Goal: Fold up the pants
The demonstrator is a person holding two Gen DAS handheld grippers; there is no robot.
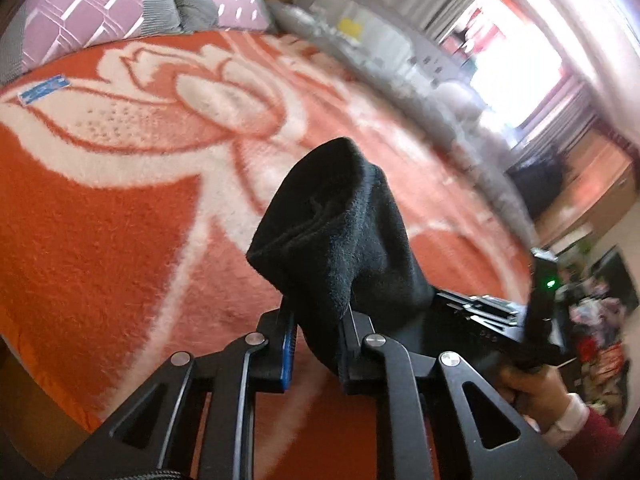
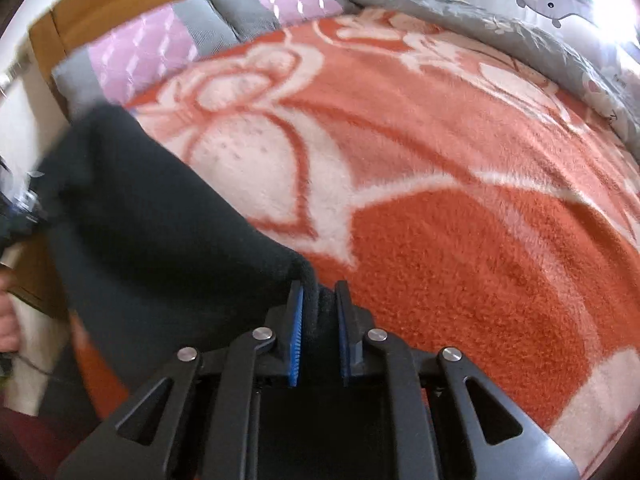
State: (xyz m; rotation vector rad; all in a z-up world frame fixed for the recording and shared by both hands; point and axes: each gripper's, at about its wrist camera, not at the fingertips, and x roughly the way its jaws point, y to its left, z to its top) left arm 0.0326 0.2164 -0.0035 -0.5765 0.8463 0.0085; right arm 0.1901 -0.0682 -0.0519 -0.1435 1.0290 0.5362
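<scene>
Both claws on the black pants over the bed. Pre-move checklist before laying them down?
1. Left claw clamped on the black pants: ok, fabric sits between the pads.
2. Right claw clamped on the pants: ok, an edge is pinched.
3. Fabric spans between both claws: ok in the right wrist view.
4. Orange blanket free of other items where visible: ok.
5. Pants hanging flat, untwisted: cannot tell, fabric bunches at the left claw.
6. Legs aligned: cannot tell, lower part out of view.
</scene>
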